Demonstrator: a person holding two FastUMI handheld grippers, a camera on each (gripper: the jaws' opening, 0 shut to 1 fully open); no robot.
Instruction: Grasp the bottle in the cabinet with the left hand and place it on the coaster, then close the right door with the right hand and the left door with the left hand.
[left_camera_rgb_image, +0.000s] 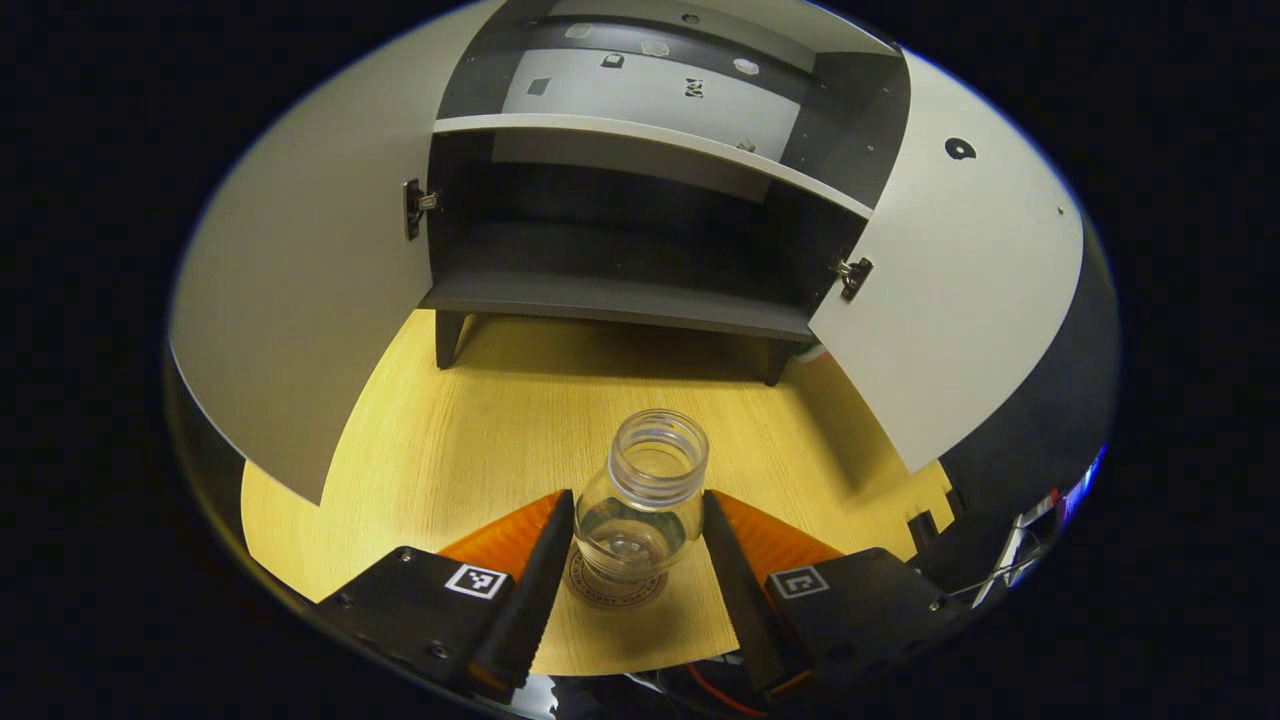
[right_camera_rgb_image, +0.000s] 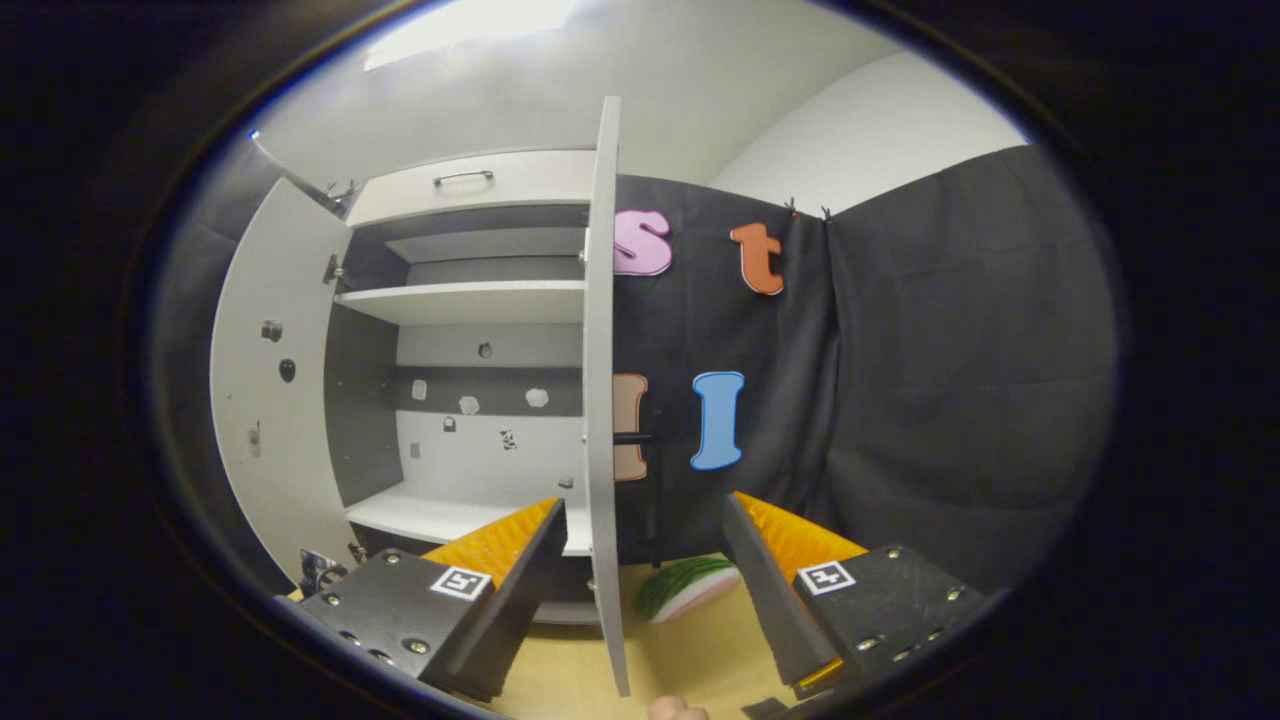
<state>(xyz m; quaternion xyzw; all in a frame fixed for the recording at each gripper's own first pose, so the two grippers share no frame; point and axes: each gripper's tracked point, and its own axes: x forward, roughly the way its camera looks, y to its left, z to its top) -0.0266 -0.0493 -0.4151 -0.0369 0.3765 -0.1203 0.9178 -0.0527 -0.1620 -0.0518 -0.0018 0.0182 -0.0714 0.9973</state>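
Observation:
A clear, capless bottle stands upright on a round coaster on the wooden table. My left gripper is shut on it, one finger pressing each side of its body. Behind it the cabinet stands with both doors swung wide: left door and right door. In the right gripper view my right gripper is open, raised in front of the cabinet. The right door shows edge-on and runs down between its fingers, closer to the left one. The left door is open at the far side.
The lower cabinet compartment holds nothing; small stickers dot the back wall above the shelf. A watermelon-slice toy lies on the table by the cabinet's right side. Wooden tabletop lies between bottle and cabinet.

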